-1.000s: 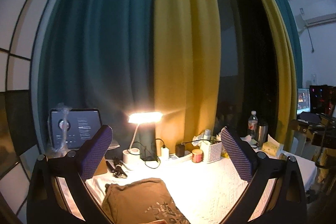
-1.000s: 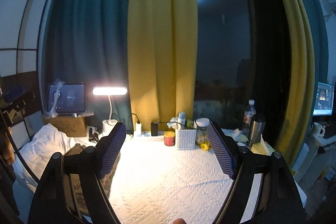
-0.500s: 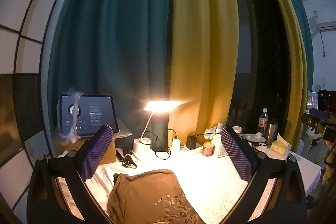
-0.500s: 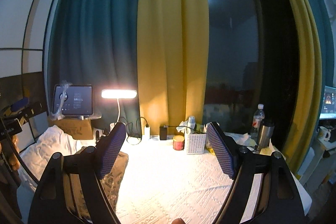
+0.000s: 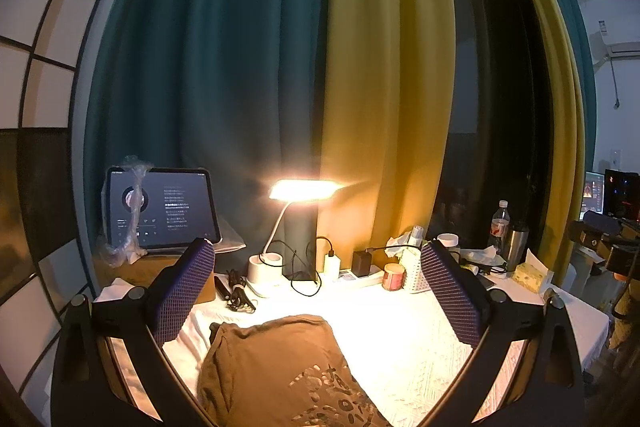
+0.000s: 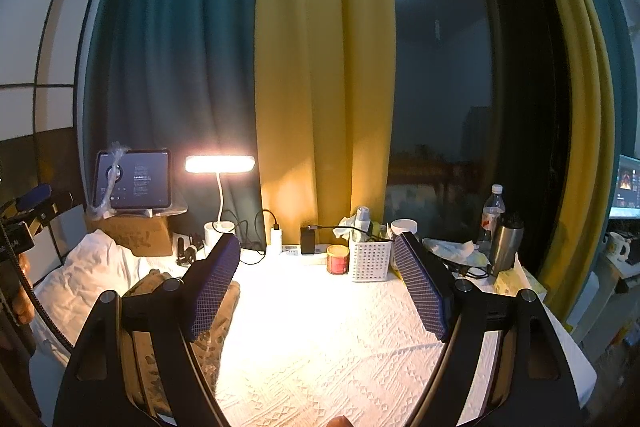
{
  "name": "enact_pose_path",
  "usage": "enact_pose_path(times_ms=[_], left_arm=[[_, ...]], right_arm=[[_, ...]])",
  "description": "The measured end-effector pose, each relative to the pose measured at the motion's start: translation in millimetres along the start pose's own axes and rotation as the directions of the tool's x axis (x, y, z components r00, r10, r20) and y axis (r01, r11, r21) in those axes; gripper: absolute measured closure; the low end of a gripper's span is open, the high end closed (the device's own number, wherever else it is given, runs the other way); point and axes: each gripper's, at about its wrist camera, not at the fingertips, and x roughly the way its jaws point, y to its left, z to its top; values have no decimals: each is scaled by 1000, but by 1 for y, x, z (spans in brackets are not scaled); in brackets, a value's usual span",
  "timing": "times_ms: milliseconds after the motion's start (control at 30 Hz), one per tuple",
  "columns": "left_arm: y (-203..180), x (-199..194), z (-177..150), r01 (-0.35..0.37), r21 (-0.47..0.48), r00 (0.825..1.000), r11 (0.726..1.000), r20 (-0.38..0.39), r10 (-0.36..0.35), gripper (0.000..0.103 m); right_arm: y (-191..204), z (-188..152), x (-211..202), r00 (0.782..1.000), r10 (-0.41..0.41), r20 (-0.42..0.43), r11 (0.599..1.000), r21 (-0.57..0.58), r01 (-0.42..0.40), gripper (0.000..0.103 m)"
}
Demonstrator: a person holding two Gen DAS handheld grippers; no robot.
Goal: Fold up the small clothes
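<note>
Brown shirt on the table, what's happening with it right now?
Nothing is gripping it yet. A person holds a gripper in each hand, both raised above the table with jaws wide open and empty. The brown shirt lies on the white cloth, looking roughly folded or bunched with its printed side up, directly under the left gripper. The right gripper is over bare cloth, with the shirt off to its left. A lit lamp stands behind.
</note>
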Motion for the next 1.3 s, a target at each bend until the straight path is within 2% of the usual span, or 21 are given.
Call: enact_pose_path(times_ms=[1300], left_arm=[[-4,4,-1,12,7,1000,1000,-7,-12,1]], right_arm=[[-4,-7,6,999,-22,-27,1000,14,22,21]])
